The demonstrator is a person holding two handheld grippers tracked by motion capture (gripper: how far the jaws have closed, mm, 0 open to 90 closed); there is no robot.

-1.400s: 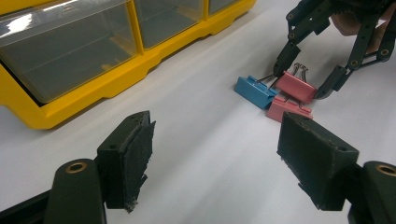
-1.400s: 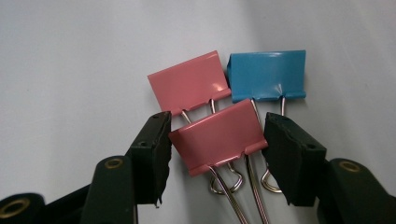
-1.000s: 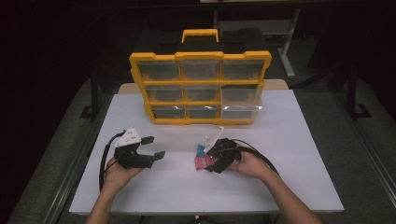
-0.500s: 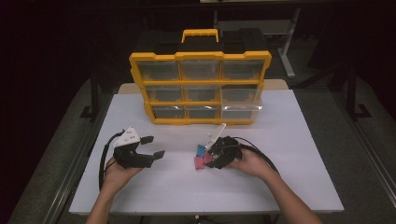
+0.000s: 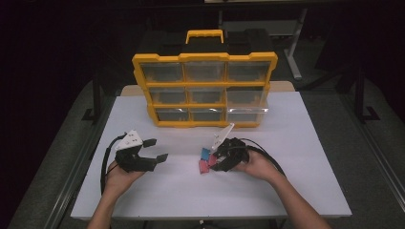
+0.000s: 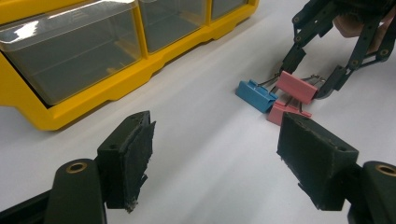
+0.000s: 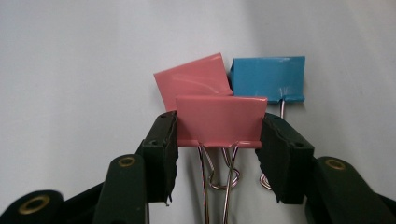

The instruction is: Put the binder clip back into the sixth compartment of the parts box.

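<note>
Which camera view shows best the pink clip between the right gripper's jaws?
The right gripper view: the pink clip sits large between both pads. The left gripper view shows it smaller; the high view shows it tiny.

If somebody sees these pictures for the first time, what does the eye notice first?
First, the big yellow drawer organizer standing at the back of the white table. Next, three small binder clips in front of it: the right hand-held gripper clamps a pink clip, beside another pink clip and a blue clip.
</note>
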